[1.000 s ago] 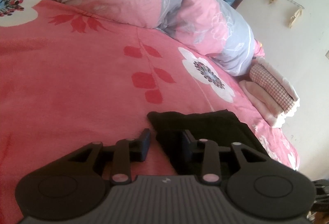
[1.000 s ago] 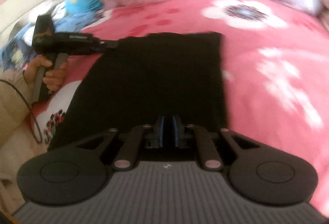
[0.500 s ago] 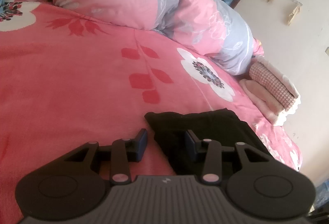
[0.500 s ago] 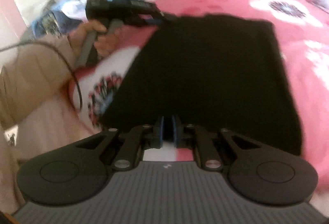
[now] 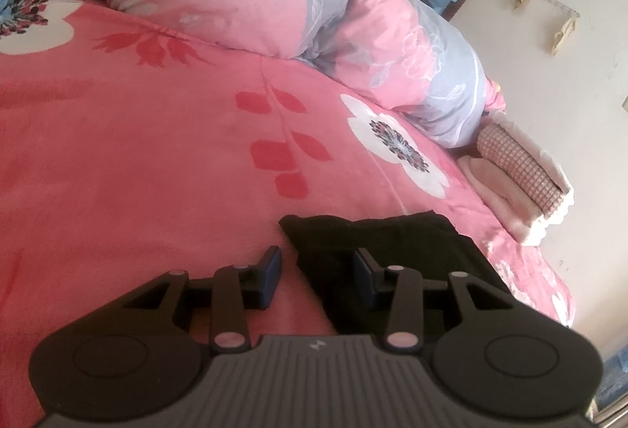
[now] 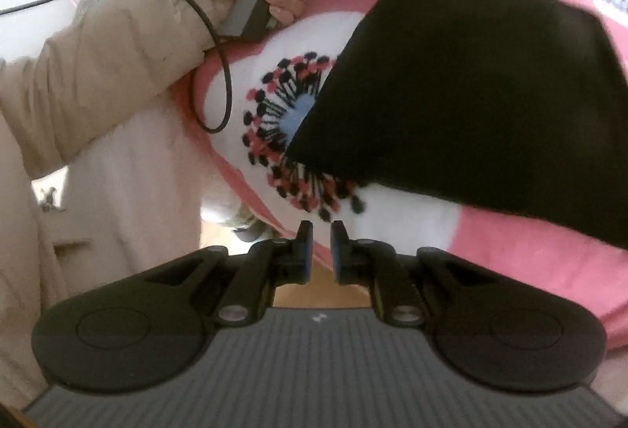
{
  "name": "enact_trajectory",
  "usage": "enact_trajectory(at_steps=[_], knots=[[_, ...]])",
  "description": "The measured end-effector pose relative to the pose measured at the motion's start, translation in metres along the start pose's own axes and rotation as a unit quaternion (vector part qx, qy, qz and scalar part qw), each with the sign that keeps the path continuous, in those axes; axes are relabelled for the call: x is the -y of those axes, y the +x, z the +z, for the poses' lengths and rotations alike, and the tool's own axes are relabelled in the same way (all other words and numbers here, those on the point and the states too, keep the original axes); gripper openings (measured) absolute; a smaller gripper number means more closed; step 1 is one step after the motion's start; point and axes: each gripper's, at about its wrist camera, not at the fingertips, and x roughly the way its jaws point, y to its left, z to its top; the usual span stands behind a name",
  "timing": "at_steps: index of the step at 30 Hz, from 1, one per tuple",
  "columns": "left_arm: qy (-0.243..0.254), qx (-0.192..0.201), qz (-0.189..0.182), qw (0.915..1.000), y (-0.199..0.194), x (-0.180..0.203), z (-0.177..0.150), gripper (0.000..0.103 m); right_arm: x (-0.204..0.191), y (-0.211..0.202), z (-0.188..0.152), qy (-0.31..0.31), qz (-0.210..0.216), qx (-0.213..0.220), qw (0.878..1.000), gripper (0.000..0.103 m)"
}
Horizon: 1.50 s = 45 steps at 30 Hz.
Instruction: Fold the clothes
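We hold the left gripper (image 5: 316,273) jaws wide over the black garment (image 5: 376,255) corner; the right gripper (image 6: 322,247) jaws stand narrow and empty, just beside the garment's edge on the bed (image 5: 117,153).

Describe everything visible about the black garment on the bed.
The black garment is plain, dark, soft-looking fabric with no visible print or seams, folded into a flat, roughly four-sided shape. It lies on the pink flowered bedspread, partly covering a white flower. The open left gripper straddles its edge near one corner, one finger over the cloth. The right gripper, almost closed and empty, sits clear of it.
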Motion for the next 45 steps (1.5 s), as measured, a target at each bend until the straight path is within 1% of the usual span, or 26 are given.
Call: enact_trajectory(at_steps=[1,3,5,7,9,13,17,18,19,21,22,24,26,27,28,30,32,35,36,38,39,40,42,43,44,45], knots=[[0.001,0.001,0.000,1.0000,0.000,0.000,0.000,0.042,-0.001,-0.004,0.005,0.000,-0.003,0.016,1.000,0.009],[-0.002,0.001,-0.002,1.0000,-0.001,-0.001,0.000,0.042,0.002,-0.014,0.021,0.003,0.001,0.065,0.998,0.009],[-0.005,0.001,-0.005,1.0000,-0.001,-0.003,0.000,0.042,0.005,-0.011,0.030,-0.005,-0.014,0.088,0.996,0.009],[-0.007,0.000,-0.006,1.0000,-0.001,-0.003,0.000,0.042,0.014,-0.002,0.029,0.001,-0.031,0.081,0.996,0.009],[-0.008,0.000,-0.006,1.0000,-0.001,-0.003,0.000,0.042,0.028,-0.001,0.017,0.023,-0.041,0.067,0.997,0.008],[-0.007,-0.001,-0.004,1.0000,0.000,-0.002,0.001,0.042,0.033,-0.025,0.010,0.052,-0.041,0.092,0.994,0.011],[-0.007,0.001,-0.005,1.0000,-0.001,-0.003,0.000,0.042,0.038,-0.047,0.005,0.079,-0.043,0.119,0.989,0.011],[-0.007,0.002,-0.006,1.0000,-0.002,-0.003,0.000,0.042,0.041,-0.044,0.012,0.077,-0.051,0.138,0.986,0.012],[-0.009,0.002,-0.008,0.9999,-0.002,-0.004,0.000,0.042,0.046,-0.039,0.015,0.079,-0.063,0.145,0.984,0.012],[-0.015,0.001,-0.010,0.9998,-0.002,-0.005,0.000,0.042,0.061,-0.026,0.013,0.091,-0.091,0.126,0.984,0.011],[-0.017,0.001,-0.011,0.9998,-0.001,-0.006,0.001,0.042,0.068,-0.025,0.004,0.104,-0.105,0.117,0.982,0.011],[-0.019,0.000,-0.011,0.9998,-0.001,-0.006,0.001,0.042,0.078,-0.040,-0.018,0.145,-0.110,0.121,0.976,0.010],[-0.019,-0.001,-0.010,0.9998,0.000,-0.006,0.002,0.042,0.078,-0.060,-0.033,0.168,-0.157,0.115,0.966,0.011],[-0.019,0.000,-0.009,0.9998,0.000,-0.005,0.002,0.042,0.077,-0.067,-0.036,0.173,-0.168,0.118,0.963,0.013],[-0.018,0.000,-0.009,0.9998,0.000,-0.005,0.002,0.042,0.076,-0.073,-0.037,0.176,-0.174,0.125,0.961,0.013],[-0.017,0.001,-0.010,0.9998,-0.001,-0.005,0.001,0.042,0.070,-0.074,-0.026,0.166,-0.147,0.162,0.962,0.013],[-0.018,0.002,-0.012,0.9998,-0.001,-0.007,0.000,0.042,0.068,-0.057,-0.008,0.151,-0.118,0.183,0.964,0.013],[-0.023,0.001,-0.015,0.9996,-0.002,-0.008,0.000,0.042,0.087,-0.035,-0.001,0.161,-0.119,0.172,0.965,0.012],[-0.024,0.001,-0.016,0.9996,-0.001,-0.008,0.001,0.042,0.099,-0.038,-0.009,0.184,-0.133,0.170,0.959,0.011],[-0.027,-0.001,-0.016,0.9995,-0.001,-0.008,0.001,0.042,0.125,-0.057,-0.031,0.258,-0.148,0.188,0.936,0.008],[-0.029,-0.002,-0.017,0.9994,-0.001,-0.009,0.002,0.043,0.134,-0.070,-0.041,0.292,-0.157,0.199,0.922,0.010],[-0.032,-0.002,-0.018,0.9993,-0.001,-0.009,0.003,0.043,0.135,-0.080,-0.044,0.303,-0.183,0.202,0.913,0.014],[-0.039,-0.002,-0.020,0.9990,-0.001,-0.009,0.003,0.044,0.138,-0.098,-0.050,0.323,-0.231,0.207,0.894,0.014],[-0.044,-0.001,-0.021,0.9988,-0.002,-0.010,0.004,0.044,0.136,-0.101,-0.045,0.319,-0.224,0.213,0.896,0.015],[-0.051,0.000,-0.022,0.9985,-0.004,-0.012,0.004,0.044,0.132,-0.099,-0.035,0.313,-0.204,0.220,0.901,0.018],[-0.057,0.003,-0.022,0.9981,-0.006,-0.013,0.005,0.045,0.126,-0.092,-0.021,0.300,-0.185,0.221,0.909,0.022]])
